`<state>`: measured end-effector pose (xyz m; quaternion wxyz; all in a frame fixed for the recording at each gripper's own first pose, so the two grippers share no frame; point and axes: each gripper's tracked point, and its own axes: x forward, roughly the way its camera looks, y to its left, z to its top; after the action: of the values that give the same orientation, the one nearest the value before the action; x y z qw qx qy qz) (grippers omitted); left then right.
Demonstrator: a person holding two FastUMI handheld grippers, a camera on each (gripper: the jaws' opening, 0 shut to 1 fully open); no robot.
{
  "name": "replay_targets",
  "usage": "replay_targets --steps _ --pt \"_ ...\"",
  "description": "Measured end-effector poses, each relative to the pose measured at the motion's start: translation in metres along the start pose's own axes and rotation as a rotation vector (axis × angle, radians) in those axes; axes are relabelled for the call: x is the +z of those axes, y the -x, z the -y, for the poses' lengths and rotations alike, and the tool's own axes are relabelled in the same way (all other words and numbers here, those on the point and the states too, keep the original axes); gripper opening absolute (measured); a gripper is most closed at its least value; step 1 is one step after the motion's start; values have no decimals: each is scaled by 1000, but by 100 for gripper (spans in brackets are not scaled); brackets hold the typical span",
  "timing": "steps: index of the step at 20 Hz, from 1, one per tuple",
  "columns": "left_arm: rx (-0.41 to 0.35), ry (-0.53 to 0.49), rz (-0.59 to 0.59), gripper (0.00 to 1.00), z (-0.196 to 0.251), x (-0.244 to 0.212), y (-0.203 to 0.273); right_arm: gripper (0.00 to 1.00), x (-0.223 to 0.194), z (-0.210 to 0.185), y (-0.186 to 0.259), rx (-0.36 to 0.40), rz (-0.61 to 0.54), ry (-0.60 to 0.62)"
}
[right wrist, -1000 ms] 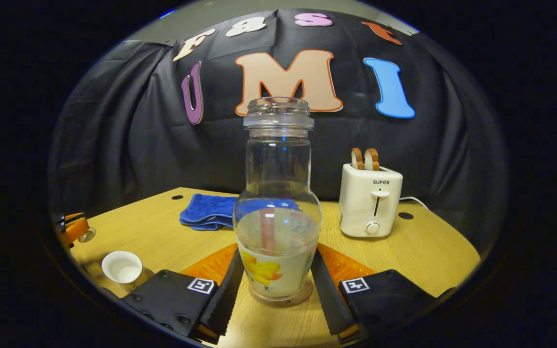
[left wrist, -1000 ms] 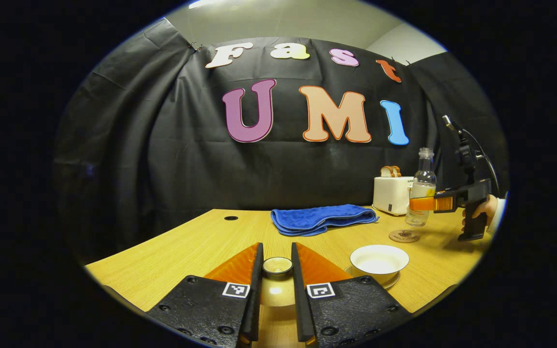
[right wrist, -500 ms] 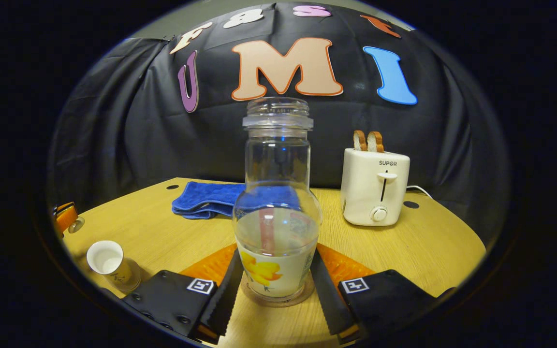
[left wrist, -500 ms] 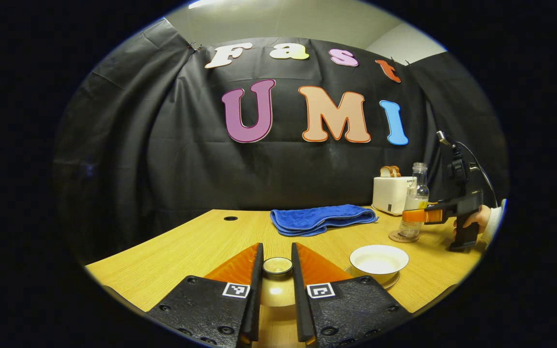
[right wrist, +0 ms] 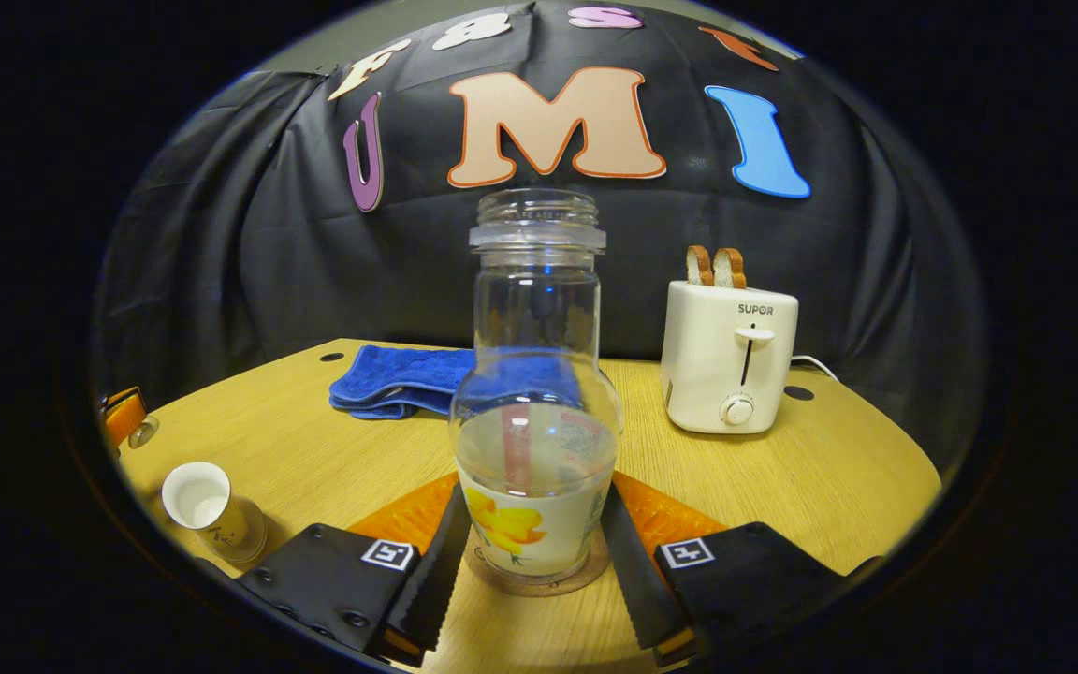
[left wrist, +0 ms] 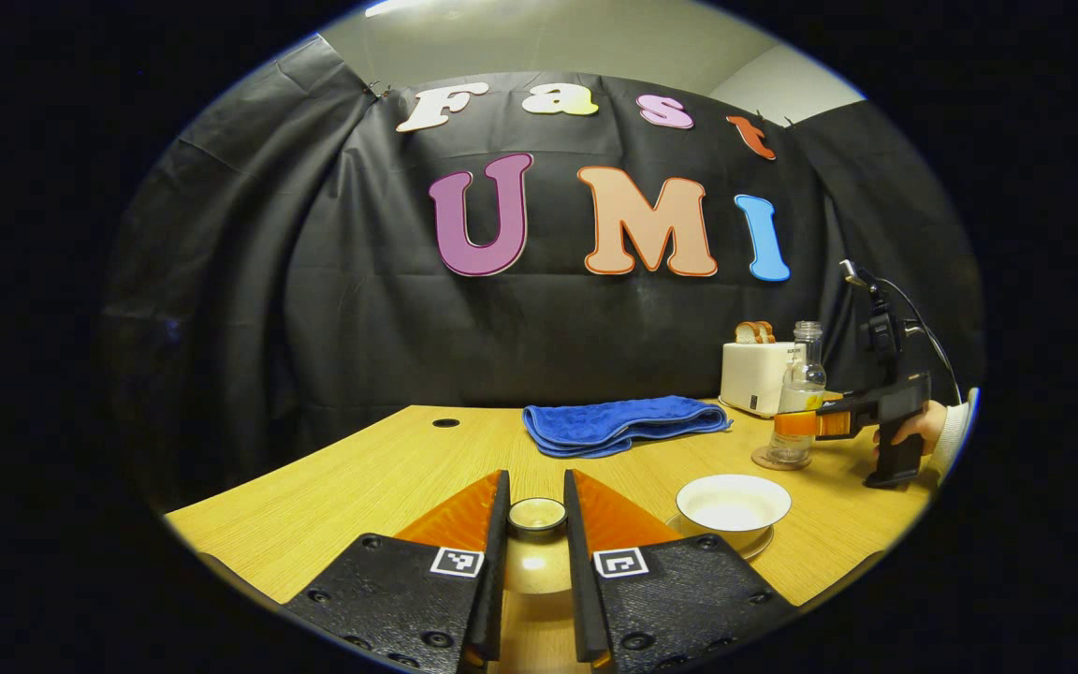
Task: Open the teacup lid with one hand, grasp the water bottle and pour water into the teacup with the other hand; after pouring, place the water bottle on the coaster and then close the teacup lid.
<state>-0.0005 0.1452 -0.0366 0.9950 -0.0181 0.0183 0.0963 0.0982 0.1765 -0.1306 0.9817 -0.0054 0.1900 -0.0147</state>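
Note:
In the left gripper view my left gripper (left wrist: 536, 491) is shut on the knob of the teacup lid (left wrist: 535, 569), held a little above the table. The open white teacup (left wrist: 734, 504) stands on its saucer to the right. In the right gripper view my right gripper (right wrist: 534, 496) is shut on the glass water bottle (right wrist: 535, 440), which holds some water and has no cap. The bottle stands upright on the round coaster (right wrist: 539, 587). The teacup (right wrist: 205, 507) sits at the far left. In the left gripper view the bottle (left wrist: 799, 398) and right gripper (left wrist: 796, 423) are far right.
A folded blue towel (right wrist: 399, 379) lies at the back of the wooden table (right wrist: 829, 468). A white toaster (right wrist: 731, 360) with bread slices stands at the back right. A hand (left wrist: 918, 426) holds the right gripper near the table's right edge.
The right gripper has come down with the bottle, from a little above the coaster to standing on it. The left gripper and lid have not moved.

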Motion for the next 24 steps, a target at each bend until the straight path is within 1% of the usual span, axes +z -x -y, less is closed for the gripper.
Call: replay_targets --steps 1,3,4,5,6,7,8,10,11,16,17,18,19,24 --pt "0 0 0 28 0 0 0 80 0 0 -1 2 -3 3" --pt "0 0 0 28 0 1 0 84 -1 -1 0 8 2 17" --pt "-1 0 0 28 0 0 0 81 0 -1 1 8 2 22" --pt "-1 1 -1 28 0 0 0 82 0 -2 1 9 1 23" --pt "-2 1 -1 28 1 0 0 82 -2 -2 1 12 -5 21" --pt "-3 1 -1 28 1 1 0 84 -2 -3 2 19 -13 17" --pt "-3 1 -2 28 0 0 0 96 -5 -3 3 20 -19 17" --pt "-4 2 -3 28 1 0 0 87 -4 -2 11 21 -6 27" --pt "-5 3 -4 28 1 0 0 93 -4 -2 17 23 3 31" --pt "2 3 -3 28 1 0 -2 93 1 3 38 27 64 10" --pt "2 3 -4 28 2 -1 -3 88 3 4 43 27 79 6" --pt "4 2 -3 28 2 0 -4 88 4 5 48 26 95 6" --pt "4 3 -4 28 3 0 -4 93 5 5 52 26 110 6" --pt "-35 2 -8 28 23 -2 -11 92 12 8 78 24 195 -1"
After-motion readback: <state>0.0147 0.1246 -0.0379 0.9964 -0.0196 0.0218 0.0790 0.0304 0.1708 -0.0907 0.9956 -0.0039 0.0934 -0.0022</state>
